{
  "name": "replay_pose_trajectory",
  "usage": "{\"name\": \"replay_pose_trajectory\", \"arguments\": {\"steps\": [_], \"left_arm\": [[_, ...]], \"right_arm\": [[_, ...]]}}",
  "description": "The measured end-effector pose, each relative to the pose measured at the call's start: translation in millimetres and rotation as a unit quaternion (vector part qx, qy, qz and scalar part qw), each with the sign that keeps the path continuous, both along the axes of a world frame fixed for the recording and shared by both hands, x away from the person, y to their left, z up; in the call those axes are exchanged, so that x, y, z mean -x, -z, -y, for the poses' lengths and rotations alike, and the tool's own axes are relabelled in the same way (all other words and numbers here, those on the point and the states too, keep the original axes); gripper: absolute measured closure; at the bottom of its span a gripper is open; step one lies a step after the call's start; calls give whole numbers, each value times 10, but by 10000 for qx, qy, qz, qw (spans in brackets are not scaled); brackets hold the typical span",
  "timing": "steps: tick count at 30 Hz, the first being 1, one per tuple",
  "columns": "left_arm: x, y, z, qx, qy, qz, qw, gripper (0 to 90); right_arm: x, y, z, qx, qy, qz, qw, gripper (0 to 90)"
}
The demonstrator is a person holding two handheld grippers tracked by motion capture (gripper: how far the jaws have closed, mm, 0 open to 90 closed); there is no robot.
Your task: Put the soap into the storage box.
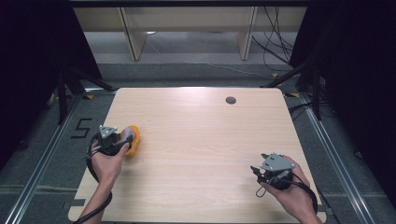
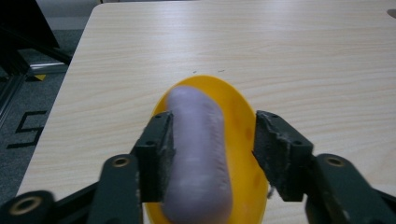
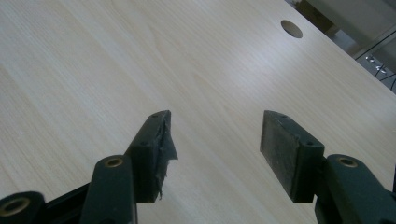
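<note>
The left gripper (image 2: pixel 212 149) stands with jaws parted around a purple eggplant (image 2: pixel 198 158) lying in a yellow dish (image 2: pixel 238 121) near the table's (image 1: pixel 201 140) left edge. The right gripper (image 3: pixel 215 154) gapes over bare wood, well apart from the cable hole (image 1: pixel 230 100).

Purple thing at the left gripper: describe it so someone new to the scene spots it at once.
On the wooden table, near its left edge, lies a yellow oval dish. The pale purple sausage-shaped piece lies lengthwise in it, between the left gripper's parted jaws. It is the only purple thing on the table.

Light wood table (image 1: pixel 201 140), grey floor (image 1: pixel 196 70), black curtains (image 1: pixel 32 56) both sides.
</note>
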State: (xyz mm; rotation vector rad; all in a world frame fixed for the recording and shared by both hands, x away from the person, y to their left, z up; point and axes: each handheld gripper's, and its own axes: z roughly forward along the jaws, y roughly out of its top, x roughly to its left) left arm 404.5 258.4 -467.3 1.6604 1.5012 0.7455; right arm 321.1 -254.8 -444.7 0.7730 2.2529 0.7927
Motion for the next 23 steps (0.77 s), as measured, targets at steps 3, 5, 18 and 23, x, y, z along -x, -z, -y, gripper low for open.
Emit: {"name": "replay_pose_trajectory", "arguments": {"steps": [3,5,18,23], "left_arm": [[117,-48,-43,-23,62,119,9999,422],[233,-86,-95,3,49,258,9997,406],[1095,237,-170,379,333,377,9980,407],[1064,229,-172,338,364,399,9980,407]], "right_arm": [[5,0,-1,-13,15,-17,10000,437],[6,-1,3,-26,21,10,10000,437],[14,12,42,12,54,10,10000,436],[20,12,57,-23,77,10,10000,432]]}}
